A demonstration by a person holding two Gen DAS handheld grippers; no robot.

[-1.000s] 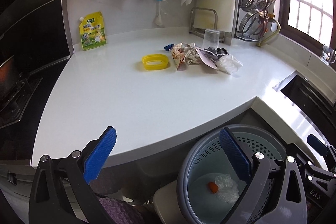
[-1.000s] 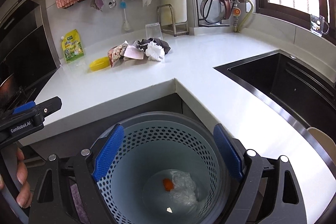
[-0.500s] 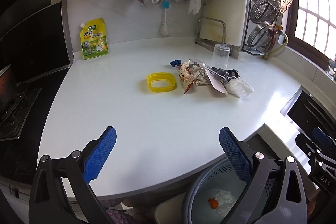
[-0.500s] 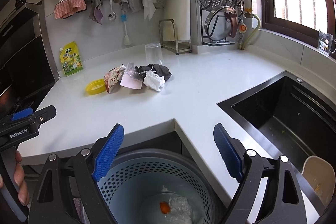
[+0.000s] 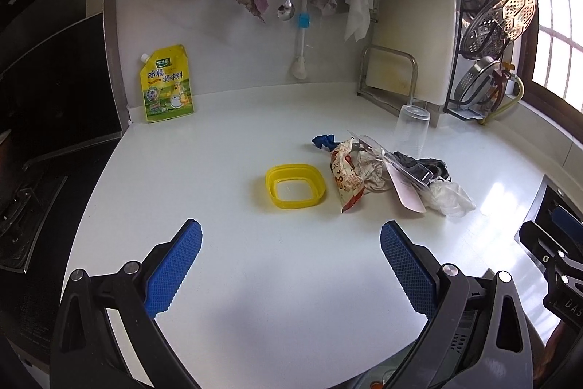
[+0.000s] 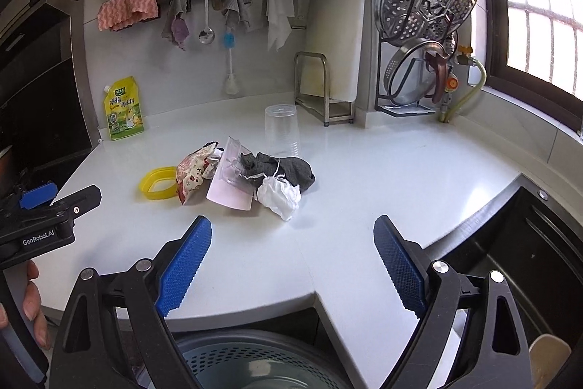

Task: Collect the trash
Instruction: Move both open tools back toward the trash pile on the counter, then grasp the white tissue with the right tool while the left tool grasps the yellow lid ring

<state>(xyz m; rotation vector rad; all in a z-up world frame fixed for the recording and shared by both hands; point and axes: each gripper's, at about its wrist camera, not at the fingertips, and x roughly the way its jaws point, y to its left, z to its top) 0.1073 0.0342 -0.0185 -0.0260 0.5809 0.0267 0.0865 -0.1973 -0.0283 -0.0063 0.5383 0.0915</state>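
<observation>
Trash sits mid-counter in one heap: wrapper, pink card, grey cloth, white wad, with a yellow ring just beside. Bin stands below the counter edge. Left claw and right claw both released, empty, hovering short of the heap. Step in hand, as judged: approach for a pick. Next move calls for reaching forward, lowering onto one loose piece and clenching; soft pieces may drag neighbours.
</observation>
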